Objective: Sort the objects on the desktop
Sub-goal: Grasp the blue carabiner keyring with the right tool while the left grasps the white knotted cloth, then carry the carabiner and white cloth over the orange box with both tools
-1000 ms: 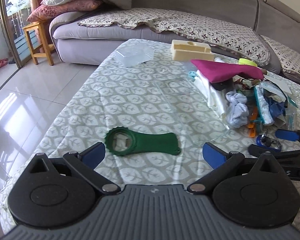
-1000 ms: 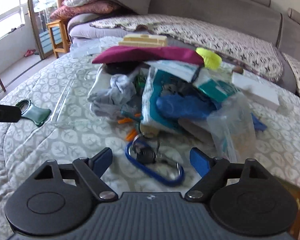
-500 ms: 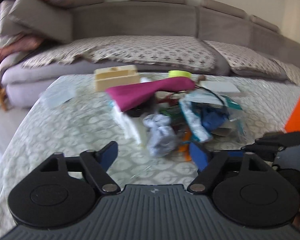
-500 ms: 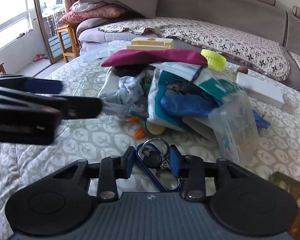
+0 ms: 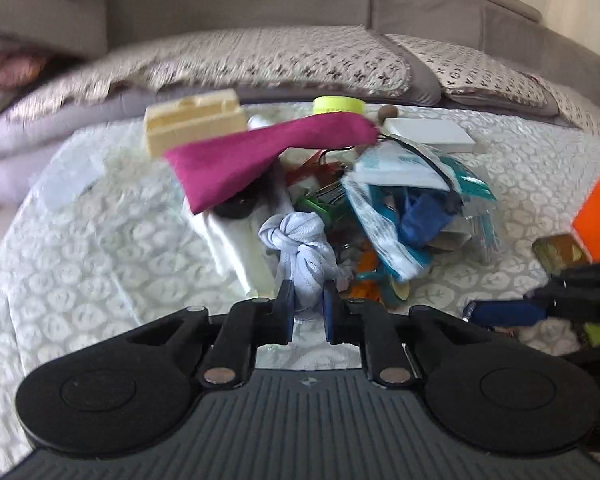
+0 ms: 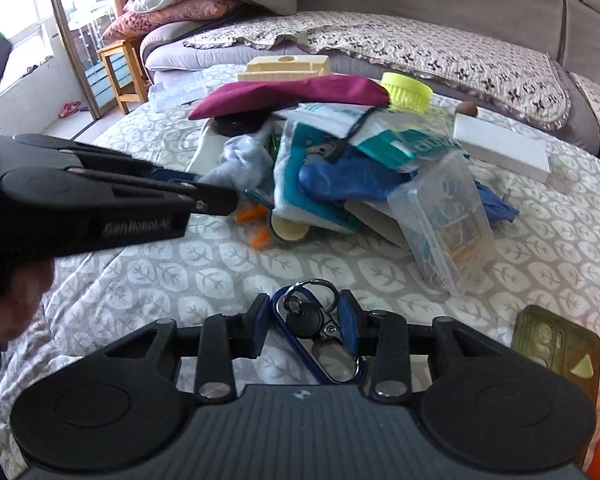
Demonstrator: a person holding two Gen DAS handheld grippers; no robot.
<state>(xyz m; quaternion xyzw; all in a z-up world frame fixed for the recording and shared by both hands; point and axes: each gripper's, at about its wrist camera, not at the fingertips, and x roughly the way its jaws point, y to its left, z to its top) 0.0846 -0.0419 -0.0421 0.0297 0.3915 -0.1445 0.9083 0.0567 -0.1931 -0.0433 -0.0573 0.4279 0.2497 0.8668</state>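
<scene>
Pale-blue knotted cloth (image 5: 300, 256) is clamped by the left claw (image 5: 306, 306); the carabiner (image 6: 320, 340) is clamped by the right claw (image 6: 306, 328) above the desk (image 6: 220, 276).

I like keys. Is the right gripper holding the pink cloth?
No, the right gripper is shut on the blue carabiner; the pink cloth lies on the pile.

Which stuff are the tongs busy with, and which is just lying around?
Busy with:
- left tongs squeezing the knotted grey cloth
- right tongs squeezing the blue carabiner with keys

Just lying around:
- magenta pouch
- yellow lid
- clear plastic box
- white box
</scene>
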